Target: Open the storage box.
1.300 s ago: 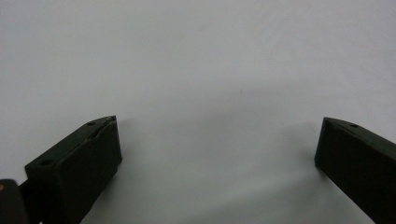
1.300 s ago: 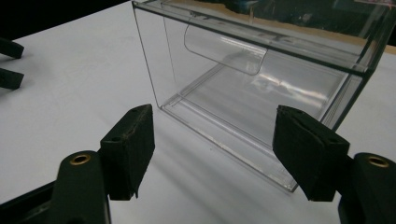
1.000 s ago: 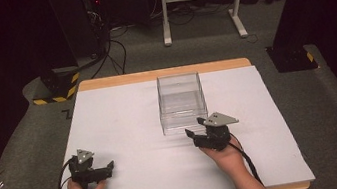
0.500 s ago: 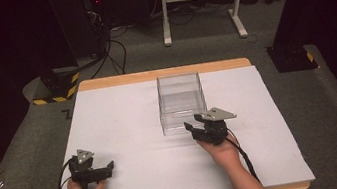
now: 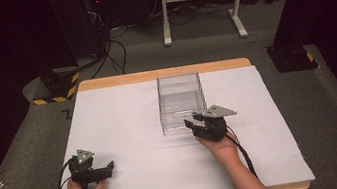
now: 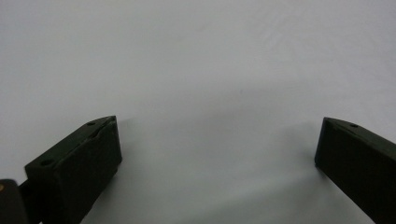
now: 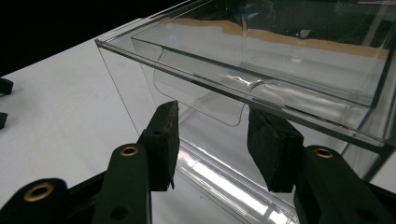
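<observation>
Two black jaws of the right gripper (image 7: 212, 140) stand either side of the curved pull tab (image 7: 201, 100) on the front of the clear rectangular plastic box (image 5: 181, 100), which sits just right of centre in the high view on the white table cover (image 5: 125, 126). They have just been closing, with the tab between them, but the pads (image 7: 164, 140) are not yet pressed on it, so nothing is gripped. In the right gripper view the tab hangs in the middle, under the box's front rim. To do this step well, I judge the pads should meet the tab squarely and low enough to catch its flat part, then pull level so the inner drawer slides without tipping the box. At lower left of the high view, the left gripper (image 5: 98, 171) rests on the cover, jaws wide apart and empty.
</observation>
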